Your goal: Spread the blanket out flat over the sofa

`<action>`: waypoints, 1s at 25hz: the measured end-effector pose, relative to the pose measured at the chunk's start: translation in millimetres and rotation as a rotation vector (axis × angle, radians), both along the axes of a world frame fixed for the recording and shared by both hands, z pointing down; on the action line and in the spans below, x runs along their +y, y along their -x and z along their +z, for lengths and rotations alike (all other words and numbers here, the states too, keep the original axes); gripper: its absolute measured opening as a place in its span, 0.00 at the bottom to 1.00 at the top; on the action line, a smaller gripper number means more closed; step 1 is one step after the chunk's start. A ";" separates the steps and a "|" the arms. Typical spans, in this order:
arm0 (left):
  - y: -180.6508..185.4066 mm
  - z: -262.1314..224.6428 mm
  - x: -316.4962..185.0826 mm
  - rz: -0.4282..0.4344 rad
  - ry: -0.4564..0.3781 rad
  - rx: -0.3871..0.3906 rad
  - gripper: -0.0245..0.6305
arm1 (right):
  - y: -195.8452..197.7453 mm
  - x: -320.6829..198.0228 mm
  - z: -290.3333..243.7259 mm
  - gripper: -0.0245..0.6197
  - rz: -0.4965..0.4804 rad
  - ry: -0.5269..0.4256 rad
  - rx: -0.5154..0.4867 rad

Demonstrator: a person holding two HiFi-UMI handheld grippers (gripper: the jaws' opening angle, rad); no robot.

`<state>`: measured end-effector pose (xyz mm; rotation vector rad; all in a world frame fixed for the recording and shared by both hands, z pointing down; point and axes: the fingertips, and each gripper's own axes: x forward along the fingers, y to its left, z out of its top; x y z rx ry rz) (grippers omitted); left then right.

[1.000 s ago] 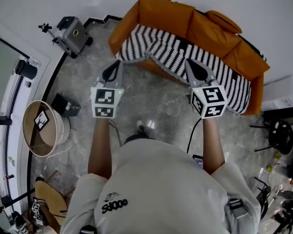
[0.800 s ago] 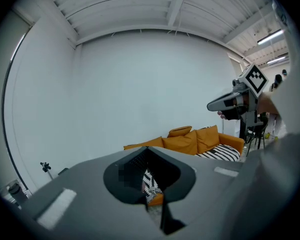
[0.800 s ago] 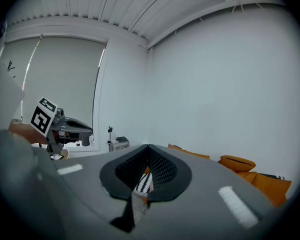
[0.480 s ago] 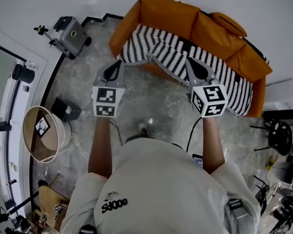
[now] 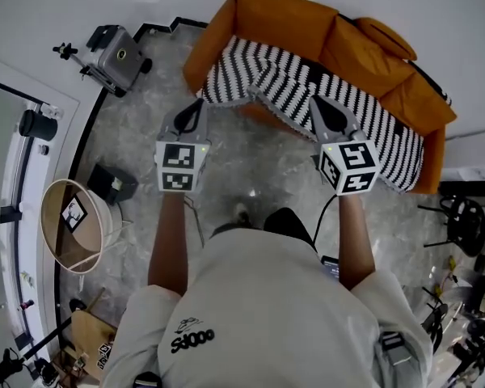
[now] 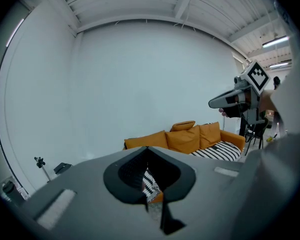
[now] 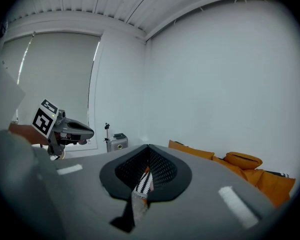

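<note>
An orange sofa (image 5: 307, 31) stands against the white wall. A black-and-white striped blanket (image 5: 291, 83) covers its seat and hangs over the front edge, with a few folds near the middle. I stand on the grey floor a little way in front of it. My left gripper (image 5: 196, 105) and right gripper (image 5: 317, 102) are raised side by side, both pointing at the sofa. Both are shut with nothing in them. In the left gripper view the sofa (image 6: 190, 136) and blanket (image 6: 222, 150) look small and distant. A strip of blanket (image 7: 144, 181) shows through the right jaws' slit.
A grey case on a stand (image 5: 117, 55) sits left of the sofa. A round basket (image 5: 73, 225) and a black box (image 5: 113, 184) lie on the floor at my left by the window frame. A white box (image 5: 469, 152) and black stands (image 5: 461, 221) crowd the right.
The view has drifted slightly and a dark leg now shows below my arms. Both grippers stay raised and shut in the same pose. The blanket has not moved.
</note>
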<state>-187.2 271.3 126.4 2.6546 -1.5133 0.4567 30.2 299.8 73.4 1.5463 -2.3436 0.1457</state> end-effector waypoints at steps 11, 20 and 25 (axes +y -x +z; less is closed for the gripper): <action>-32.9 27.7 -61.0 0.008 0.055 -0.030 0.05 | -18.5 -69.1 23.7 0.04 -0.027 0.031 -0.028; -60.1 31.6 -142.0 -0.060 0.090 -0.022 0.05 | -45.8 -160.9 29.7 0.04 -0.092 0.054 -0.022; -81.6 37.1 -178.6 -0.097 0.110 -0.028 0.05 | -62.6 -205.7 35.4 0.04 -0.131 0.072 -0.023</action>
